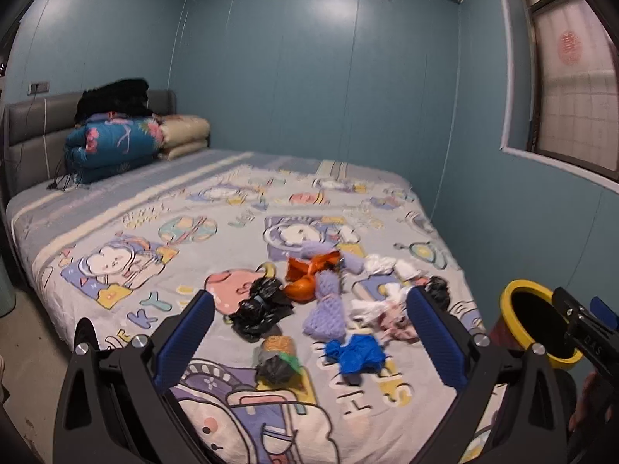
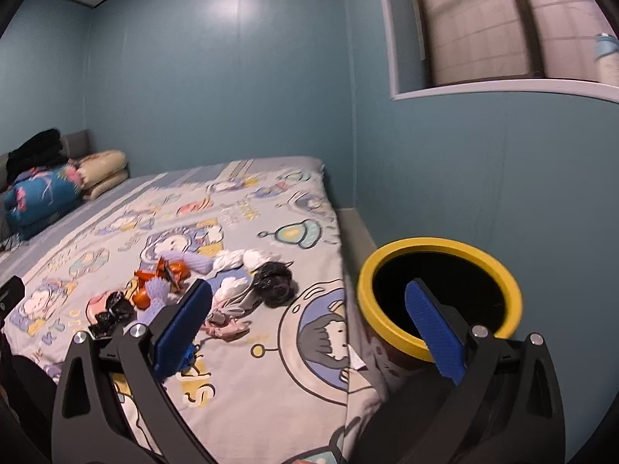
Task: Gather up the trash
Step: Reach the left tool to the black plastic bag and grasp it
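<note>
Crumpled trash [image 1: 309, 309] lies scattered on the near part of the bed [image 1: 135, 232], none visibly collected; the yellow-rimmed bin [image 2: 439, 301] stands at its right edge. Left tongs [image 1: 309, 332] and right tongs [image 2: 309, 328] both gape, empty

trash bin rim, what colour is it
Yellow, around a dark inside; the trash bin rim shows best in the right wrist view.
</note>
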`<control>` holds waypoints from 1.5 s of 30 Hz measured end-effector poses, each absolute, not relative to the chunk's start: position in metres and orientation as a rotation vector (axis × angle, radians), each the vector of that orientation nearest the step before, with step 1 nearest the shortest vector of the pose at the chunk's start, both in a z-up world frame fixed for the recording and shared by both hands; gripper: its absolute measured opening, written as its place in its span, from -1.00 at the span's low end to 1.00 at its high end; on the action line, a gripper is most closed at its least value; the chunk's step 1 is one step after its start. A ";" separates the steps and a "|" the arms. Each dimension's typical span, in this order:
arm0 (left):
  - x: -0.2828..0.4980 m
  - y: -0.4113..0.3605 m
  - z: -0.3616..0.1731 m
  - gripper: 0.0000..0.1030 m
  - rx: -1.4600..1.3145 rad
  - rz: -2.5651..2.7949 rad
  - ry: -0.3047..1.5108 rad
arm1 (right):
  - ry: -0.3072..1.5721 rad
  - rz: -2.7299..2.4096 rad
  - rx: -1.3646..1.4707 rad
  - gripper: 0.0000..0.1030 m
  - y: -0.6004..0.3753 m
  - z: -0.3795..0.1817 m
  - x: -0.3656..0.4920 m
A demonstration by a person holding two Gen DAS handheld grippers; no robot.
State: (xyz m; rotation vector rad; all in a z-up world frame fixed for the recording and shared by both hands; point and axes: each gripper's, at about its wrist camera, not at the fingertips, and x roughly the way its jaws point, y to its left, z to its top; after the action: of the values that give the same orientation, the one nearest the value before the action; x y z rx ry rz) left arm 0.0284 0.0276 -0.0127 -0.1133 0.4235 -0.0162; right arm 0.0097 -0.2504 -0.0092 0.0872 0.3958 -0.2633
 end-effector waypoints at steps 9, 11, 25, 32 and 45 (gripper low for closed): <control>0.111 0.057 -0.044 0.86 -0.126 -0.043 0.629 | 0.408 -0.103 0.002 0.86 -0.254 -0.022 0.085; 0.128 0.065 -0.055 0.86 -0.133 -0.028 0.678 | 0.435 -0.097 -0.013 0.86 -0.255 -0.026 0.107; 0.243 0.075 -0.106 0.86 0.025 -0.037 0.829 | 0.783 -0.128 0.006 0.86 -0.275 -0.085 0.270; 0.261 0.091 -0.142 0.86 -0.055 -0.050 0.893 | 0.842 -0.124 -0.044 0.83 -0.265 -0.113 0.294; 0.279 0.077 -0.166 0.28 -0.013 -0.077 0.941 | 0.949 -0.107 0.053 0.39 -0.284 -0.139 0.316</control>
State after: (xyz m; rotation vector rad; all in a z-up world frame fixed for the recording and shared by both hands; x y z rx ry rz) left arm 0.2795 0.0771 -0.1660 -0.0127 0.9410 -0.0773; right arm 0.3163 -0.2840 -0.1390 0.0530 0.9488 -0.1068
